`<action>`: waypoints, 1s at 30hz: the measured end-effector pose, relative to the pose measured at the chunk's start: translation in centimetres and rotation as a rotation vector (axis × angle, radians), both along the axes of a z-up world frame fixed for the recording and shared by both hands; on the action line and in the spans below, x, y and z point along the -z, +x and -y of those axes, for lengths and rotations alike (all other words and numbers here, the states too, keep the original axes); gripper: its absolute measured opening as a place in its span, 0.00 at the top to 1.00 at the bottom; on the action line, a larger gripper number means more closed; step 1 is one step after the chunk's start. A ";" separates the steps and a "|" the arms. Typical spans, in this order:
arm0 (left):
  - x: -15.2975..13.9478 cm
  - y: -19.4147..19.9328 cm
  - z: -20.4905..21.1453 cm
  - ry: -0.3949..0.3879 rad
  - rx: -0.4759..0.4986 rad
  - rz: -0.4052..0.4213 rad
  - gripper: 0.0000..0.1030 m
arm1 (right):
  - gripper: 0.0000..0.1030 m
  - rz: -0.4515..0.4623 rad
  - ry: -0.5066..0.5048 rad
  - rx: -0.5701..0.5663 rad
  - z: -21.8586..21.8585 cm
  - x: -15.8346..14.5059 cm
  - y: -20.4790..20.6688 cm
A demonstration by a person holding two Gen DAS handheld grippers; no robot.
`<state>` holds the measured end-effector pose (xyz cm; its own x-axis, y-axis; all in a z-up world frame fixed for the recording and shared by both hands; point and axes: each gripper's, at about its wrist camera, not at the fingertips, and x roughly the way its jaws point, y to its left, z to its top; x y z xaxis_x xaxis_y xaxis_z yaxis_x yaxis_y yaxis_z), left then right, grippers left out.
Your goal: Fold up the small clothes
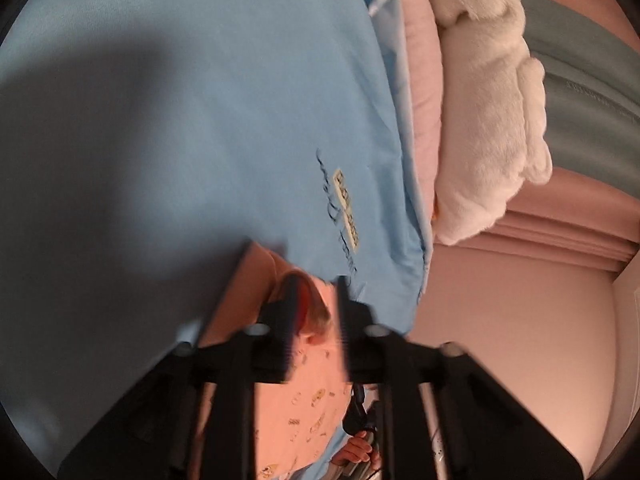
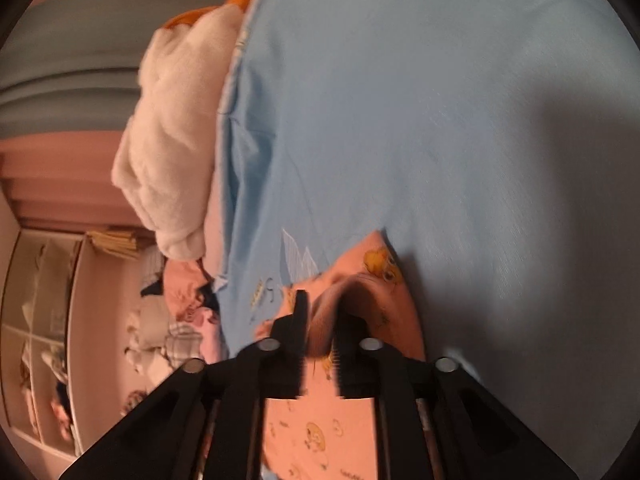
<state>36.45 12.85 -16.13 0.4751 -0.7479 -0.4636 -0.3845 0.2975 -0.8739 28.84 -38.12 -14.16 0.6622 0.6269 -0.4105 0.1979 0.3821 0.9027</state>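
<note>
A small orange garment with yellow cartoon prints hangs between both grippers over a light blue sheet [image 1: 180,120]. In the left wrist view the left gripper [image 1: 318,292] is shut on a ribbed hem of the orange garment [image 1: 308,392], which drapes down between the black fingers. In the right wrist view the right gripper [image 2: 322,304] is shut on a ribbed edge of the same garment [image 2: 376,276], whose printed cloth [image 2: 320,432] hangs below. Both frames are blurred.
A white plush toy [image 1: 484,120] lies by the sheet's edge, also in the right wrist view [image 2: 168,136]. A pile of clothes [image 2: 172,320] lies to the left in the right wrist view. A pink wall and shelves [image 2: 36,320] stand behind.
</note>
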 end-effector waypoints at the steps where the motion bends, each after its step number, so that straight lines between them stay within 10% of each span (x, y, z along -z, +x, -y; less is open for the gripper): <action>1: -0.3 -0.1 -0.4 0.032 -0.005 0.005 0.73 | 0.47 0.014 0.010 0.013 0.2 -0.1 -0.1; 7: -2.9 -1.1 -1.7 0.142 0.031 0.108 0.73 | 0.44 0.126 -0.058 0.067 1.8 -3.3 -1.5; 14: -6.4 -3.1 3.9 0.305 0.311 0.318 0.73 | 0.54 0.204 -0.528 -0.175 -4.6 -6.5 -3.6; 20: -4.1 -2.5 10.1 0.377 0.486 0.334 0.73 | 0.68 0.198 -0.656 -0.368 -9.2 -4.2 -3.5; 23: -2.2 -0.4 11.6 0.543 0.442 0.309 0.80 | 0.68 0.166 -0.651 -0.371 -9.6 -3.0 -2.9; 30: -3.2 2.0 8.3 0.546 0.230 0.287 0.82 | 0.68 0.185 -0.732 -0.314 -9.3 -4.3 -4.1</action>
<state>38.45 4.55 -12.91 0.4926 -0.5381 -0.6840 -0.0319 0.7742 -0.6321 24.69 -28.86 -9.83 0.5976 0.4096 -0.6892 -0.1438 0.9005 0.4104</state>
